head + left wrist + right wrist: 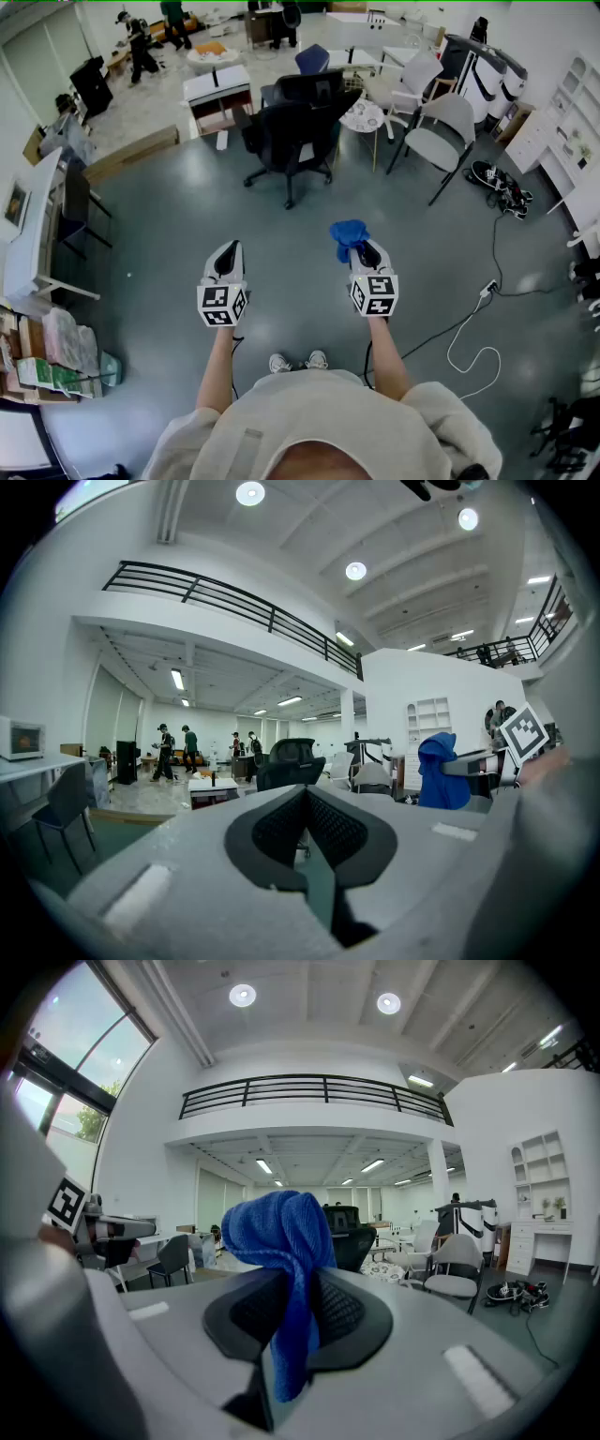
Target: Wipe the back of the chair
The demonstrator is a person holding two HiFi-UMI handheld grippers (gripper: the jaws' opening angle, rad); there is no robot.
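Cloth (278, 1234) pinched in right tongs (367, 253), chair (292, 127) ahead

The cloth (348, 234) is a blue, nubby terry-like fabric, matt, held against black pads (352, 1316) with a fine mesh-like texture. The right tool (364, 253) and the left tool (226, 258) have smooth, matt grey plastic bodies. The floor (169, 216) is a smooth grey-green coating with a soft sheen, the black chair (291, 127) looks matt, and the grey chair (441, 131) has a smooth shell on thin dark metal legs.
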